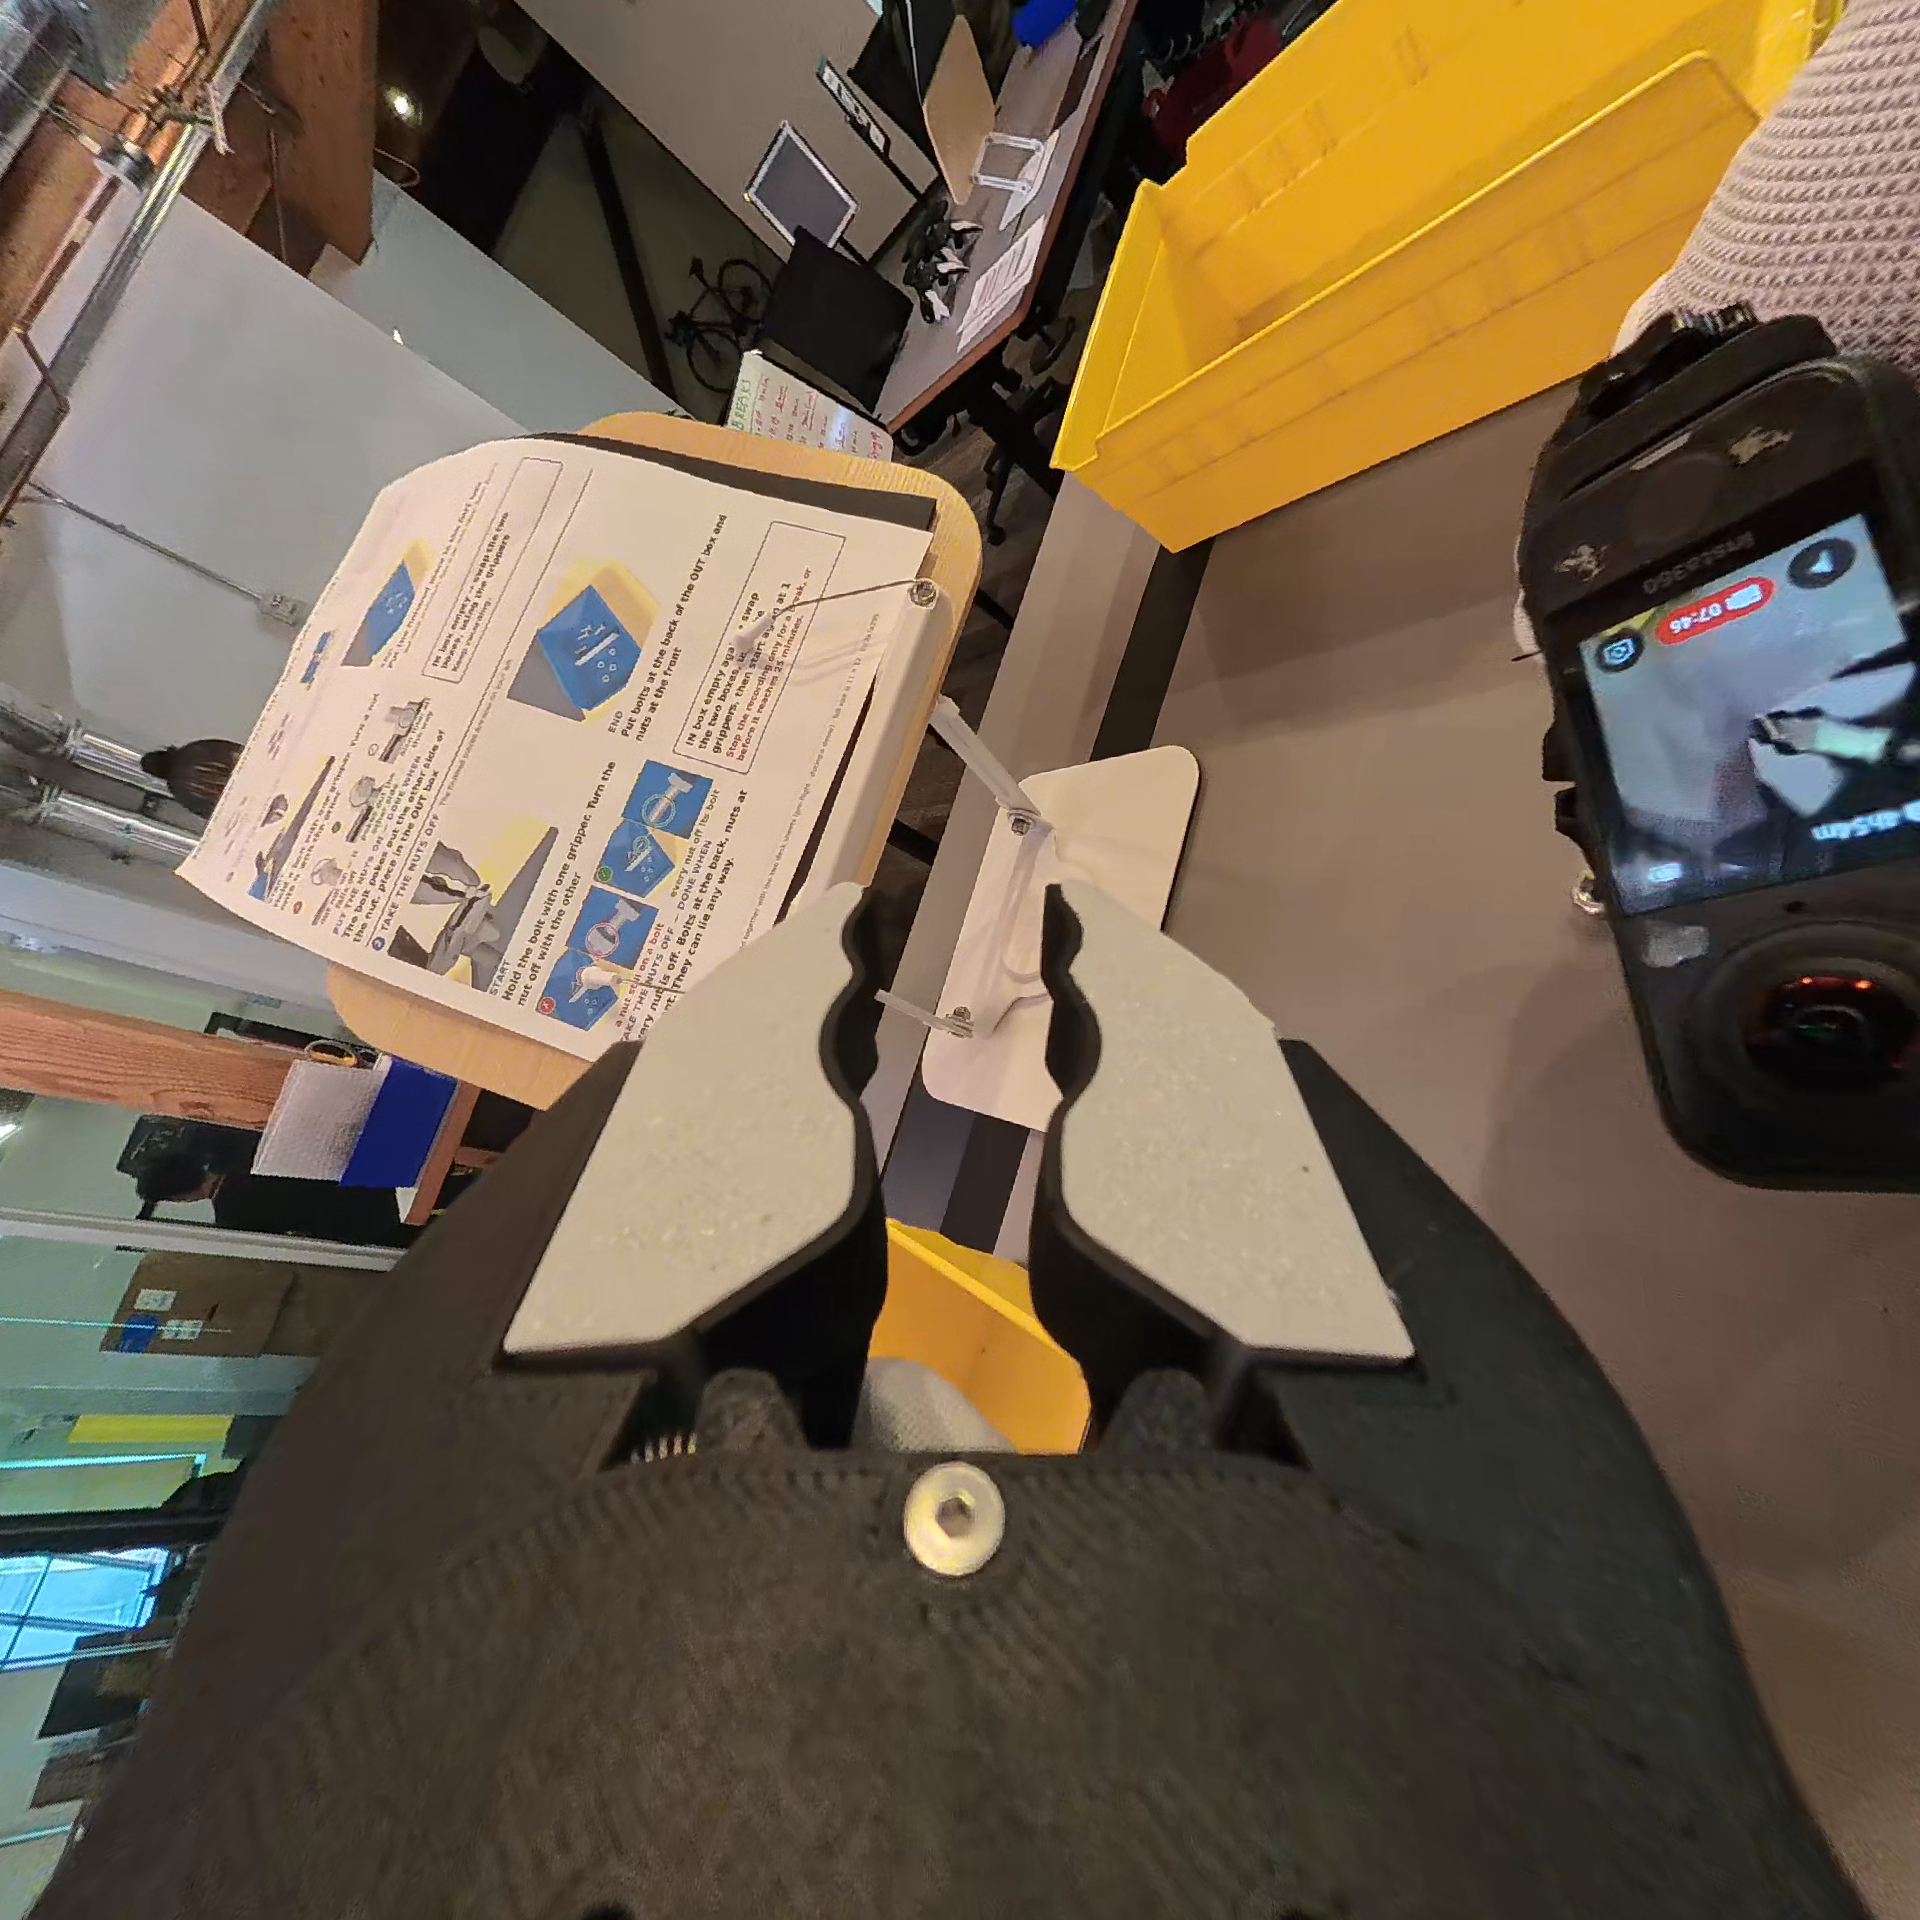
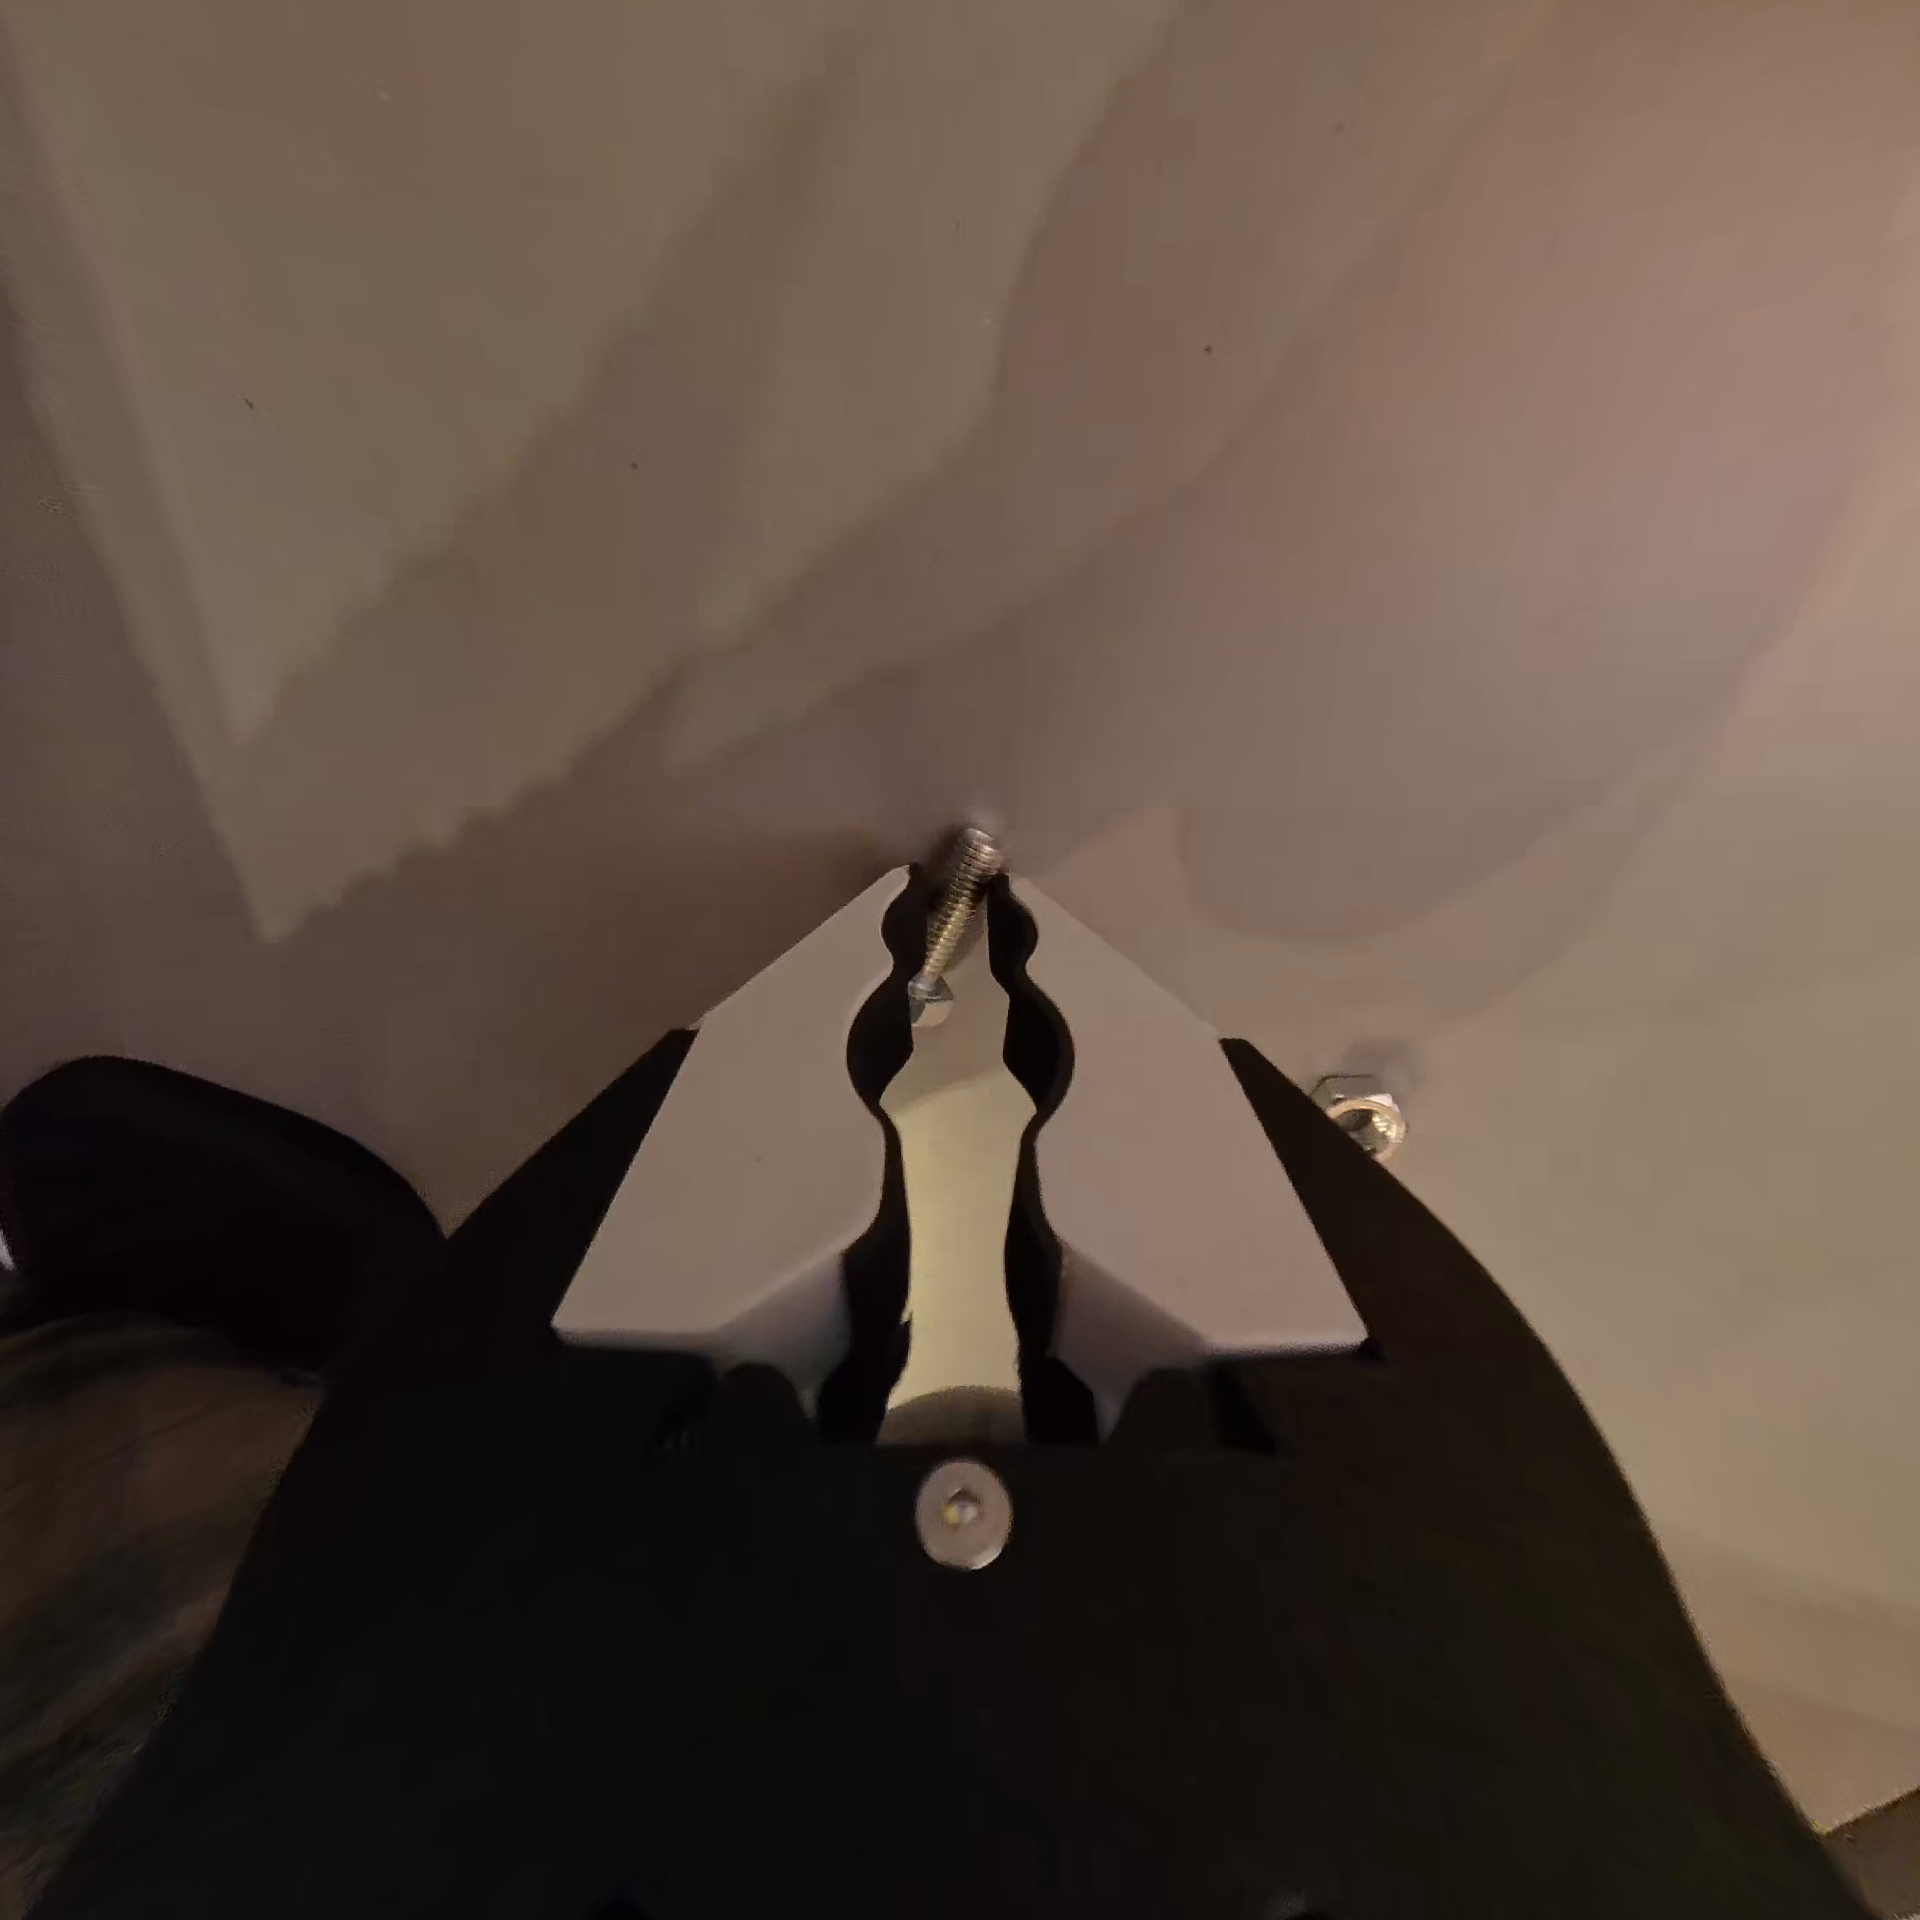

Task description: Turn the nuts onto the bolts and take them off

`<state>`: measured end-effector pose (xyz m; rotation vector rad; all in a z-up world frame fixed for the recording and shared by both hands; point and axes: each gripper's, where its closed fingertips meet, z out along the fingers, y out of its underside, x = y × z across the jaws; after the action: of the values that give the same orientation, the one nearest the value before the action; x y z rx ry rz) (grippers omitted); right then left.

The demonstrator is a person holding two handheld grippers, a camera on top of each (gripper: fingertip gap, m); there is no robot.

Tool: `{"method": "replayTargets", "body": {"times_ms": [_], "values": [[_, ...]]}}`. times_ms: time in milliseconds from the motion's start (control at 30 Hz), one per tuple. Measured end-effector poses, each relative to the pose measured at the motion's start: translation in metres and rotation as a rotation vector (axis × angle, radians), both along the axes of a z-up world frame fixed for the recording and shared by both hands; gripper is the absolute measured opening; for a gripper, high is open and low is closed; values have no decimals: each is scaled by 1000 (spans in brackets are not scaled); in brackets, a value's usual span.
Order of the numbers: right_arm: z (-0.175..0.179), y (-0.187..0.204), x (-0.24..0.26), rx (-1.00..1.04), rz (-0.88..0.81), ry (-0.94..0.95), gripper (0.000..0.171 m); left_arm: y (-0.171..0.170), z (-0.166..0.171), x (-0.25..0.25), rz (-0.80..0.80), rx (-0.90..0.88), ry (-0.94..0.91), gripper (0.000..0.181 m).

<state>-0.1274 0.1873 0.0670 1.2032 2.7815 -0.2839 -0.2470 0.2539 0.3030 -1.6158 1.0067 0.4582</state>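
In the right wrist view my right gripper [image 2: 951,883] is shut on a small threaded silver bolt [image 2: 958,914]. The bolt points forward and down, and its far end touches a pale surface [image 2: 935,416]. A loose silver nut [image 2: 1361,1117] lies on that surface just right of the right finger. In the left wrist view my left gripper [image 1: 951,914] is open and empty, held above the grey table [image 1: 1403,935]. No bolt or nut shows in the left wrist view.
A yellow bin [image 1: 1351,260] stands at the table's far side, and another yellow bin [image 1: 966,1340] shows below my left fingers. An instruction sheet on a wooden board [image 1: 582,727] stands ahead on a white base [image 1: 1101,831]. A black camera [image 1: 1745,748] and a knitted sleeve [image 1: 1829,177] are at the right. Across from one pair of fingers to the other is roughly 25 cm.
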Motion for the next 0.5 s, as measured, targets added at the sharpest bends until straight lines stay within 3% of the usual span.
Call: {"method": "replayTargets", "body": {"times_ms": [167,267,500], "values": [[13,6,-15,-95,-5,134,8,3,-2,-1,-1,-10,-31,29],[34,18,-29,-173,-47,287,8,10,2,5,-16,-22,-164,28],[130,65,-48,-444,-195,817,8,39,-7,32,-107,-87,-514,33]]}}
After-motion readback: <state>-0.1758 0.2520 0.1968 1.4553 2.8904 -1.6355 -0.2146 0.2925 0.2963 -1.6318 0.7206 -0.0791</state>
